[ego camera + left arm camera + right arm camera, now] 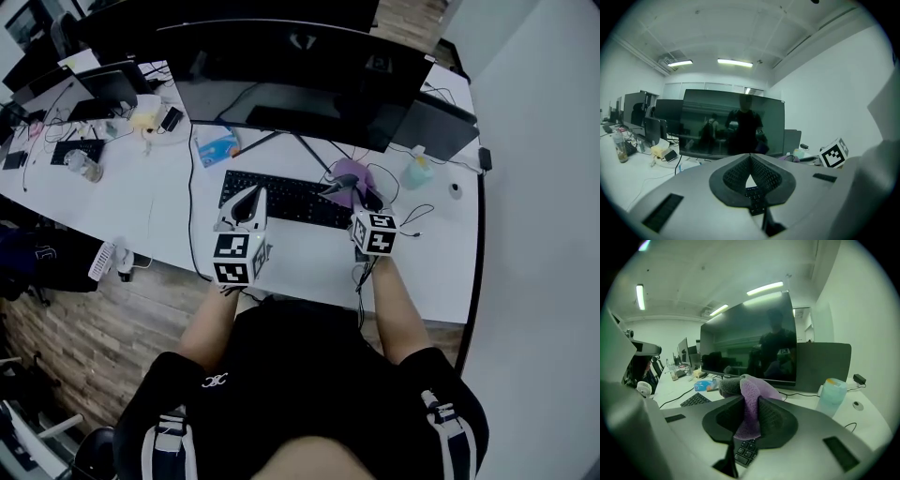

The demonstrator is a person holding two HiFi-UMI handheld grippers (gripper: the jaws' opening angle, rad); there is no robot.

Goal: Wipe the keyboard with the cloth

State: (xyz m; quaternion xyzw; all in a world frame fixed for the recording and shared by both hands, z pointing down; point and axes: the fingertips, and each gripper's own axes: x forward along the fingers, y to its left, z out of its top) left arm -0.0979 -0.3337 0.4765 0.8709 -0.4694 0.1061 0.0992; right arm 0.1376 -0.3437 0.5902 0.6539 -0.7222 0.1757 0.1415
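Observation:
The black keyboard (286, 199) lies on the white desk (159, 202) below the big monitor. My left gripper (249, 200) hovers over the keyboard's left part; in the left gripper view its jaws (750, 158) meet at the tips with nothing between them, and a few keys (753, 197) show underneath. My right gripper (343, 186) is over the keyboard's right end, shut on a purple cloth (349, 172). In the right gripper view the cloth (751, 401) is pinched between the pads and bunches up above them, with keys (746, 452) below.
A wide dark monitor (300, 80) on a stand rises behind the keyboard, with a second dark screen (436, 127) to its right. A pale blue-green bottle (419, 172) and cables (412, 211) sit at the right. A blue packet (217, 147) lies left of the stand. The desk's front edge is near my body.

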